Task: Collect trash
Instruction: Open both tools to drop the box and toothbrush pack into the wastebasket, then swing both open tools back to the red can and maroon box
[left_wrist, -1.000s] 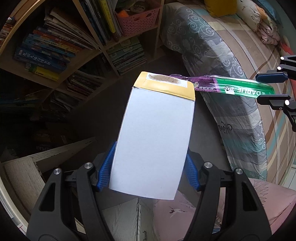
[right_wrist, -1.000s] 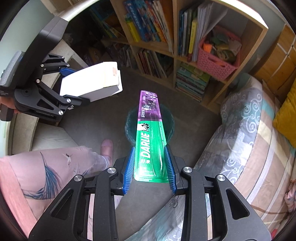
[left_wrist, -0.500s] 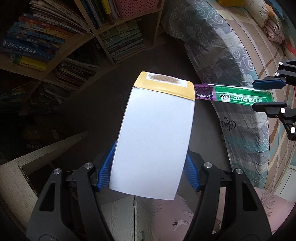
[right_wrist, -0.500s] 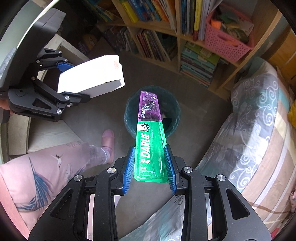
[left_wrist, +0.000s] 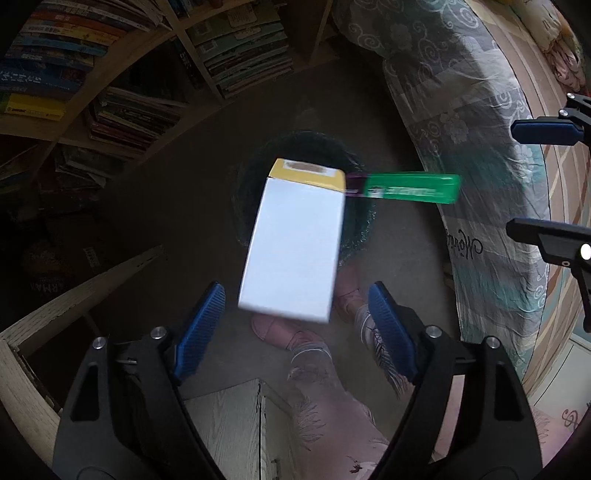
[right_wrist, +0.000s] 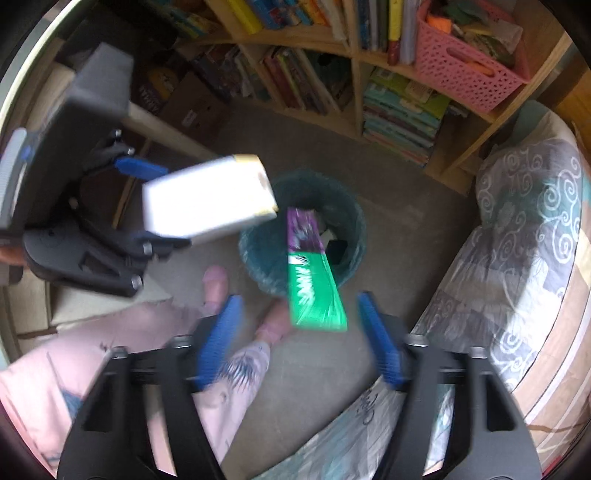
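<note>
Both tools gape wide over the green bin; the left gripper has nothing between its blue pads, and the white box hangs loose in the air above the bin's mouth. The right gripper is likewise spread and bare; the green-and-purple toothbrush pack floats free, its purple end over the bin's rim

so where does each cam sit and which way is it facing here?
Left wrist: on the left gripper, facing down at the white box above the bin; open fingers, feet show.
Right wrist: on the right gripper, facing down at the toothbrush pack above the bin; open fingers, pink-trousered legs show.
Shared: box, pack, bin, bookshelf, and each other's gripper.
</note>
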